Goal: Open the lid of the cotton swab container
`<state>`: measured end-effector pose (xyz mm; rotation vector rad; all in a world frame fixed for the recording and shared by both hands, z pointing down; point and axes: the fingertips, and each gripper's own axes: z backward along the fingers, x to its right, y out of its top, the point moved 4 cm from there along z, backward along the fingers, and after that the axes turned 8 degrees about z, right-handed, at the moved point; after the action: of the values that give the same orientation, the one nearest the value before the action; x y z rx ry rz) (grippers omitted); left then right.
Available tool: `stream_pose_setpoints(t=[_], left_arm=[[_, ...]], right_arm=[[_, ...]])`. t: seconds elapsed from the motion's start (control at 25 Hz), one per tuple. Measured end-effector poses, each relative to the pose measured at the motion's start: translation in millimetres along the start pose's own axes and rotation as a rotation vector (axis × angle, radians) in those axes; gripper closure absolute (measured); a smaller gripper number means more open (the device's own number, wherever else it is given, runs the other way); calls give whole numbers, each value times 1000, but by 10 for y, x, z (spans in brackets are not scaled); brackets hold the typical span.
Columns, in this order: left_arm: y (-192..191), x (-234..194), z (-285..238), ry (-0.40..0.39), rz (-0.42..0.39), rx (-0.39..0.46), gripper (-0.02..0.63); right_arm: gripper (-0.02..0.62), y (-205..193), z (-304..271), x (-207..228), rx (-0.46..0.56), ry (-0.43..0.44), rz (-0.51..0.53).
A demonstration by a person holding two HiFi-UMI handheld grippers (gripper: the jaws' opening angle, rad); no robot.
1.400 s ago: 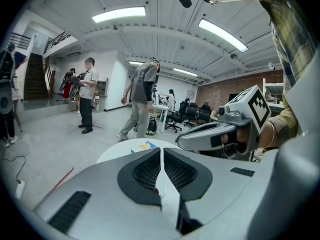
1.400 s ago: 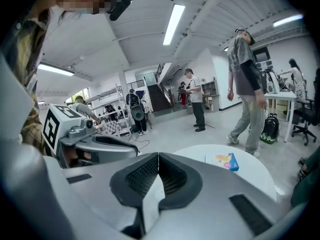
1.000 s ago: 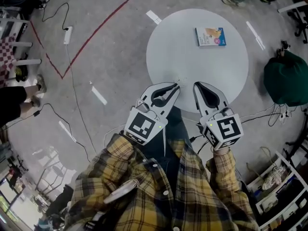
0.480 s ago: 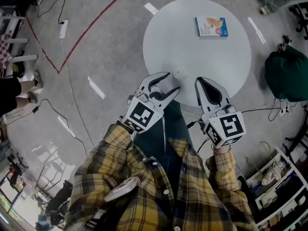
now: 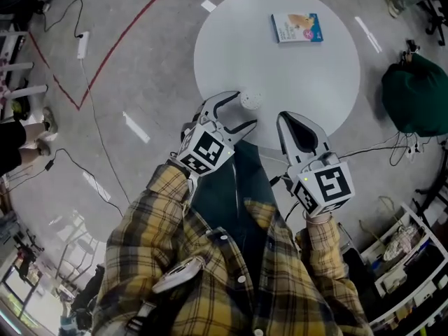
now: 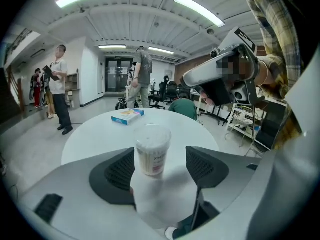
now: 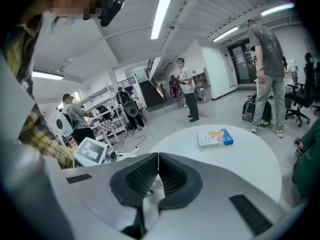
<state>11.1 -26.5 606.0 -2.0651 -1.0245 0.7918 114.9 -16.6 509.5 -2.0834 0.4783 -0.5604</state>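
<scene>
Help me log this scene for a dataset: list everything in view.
table: 1, white, centre.
container: 1, clear, white lid, table's near edge.
box: 1, blue and white, table's far side.
bag: 1, green, floor right of table.
tape: 1 line, red, floor left of table.
bystanders: several, varied clothing, beyond table.
left gripper: 1, white, jaws just been opening, container between them, ungripped.
right gripper: 1, white, shut, at table's near edge.
</scene>
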Motion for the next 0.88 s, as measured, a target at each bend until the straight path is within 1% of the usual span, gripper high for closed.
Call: stream_pose_setpoints(t=[0.08,0.2,0.44,0.76,0.88], left_arm=[[-22,-20,-49,-5,-13,0,287],[-44,-83,-124,9,-23,2,287],[-79,-134,-259,8,-69,-9,287],[-97,-147,-283,-15,-143,-42,287],[-105,-148,-310,-8,-141,-52,287]], right_arm=[[578,-30,10,5,0,-8,-12],[578,-84,12,17,-8,-16,-27],[578,-156,14,13,-19,-13,-36],[578,-103,19,1,-14,-32,-49],[578,-145,15,5,-24,-31,-53]])
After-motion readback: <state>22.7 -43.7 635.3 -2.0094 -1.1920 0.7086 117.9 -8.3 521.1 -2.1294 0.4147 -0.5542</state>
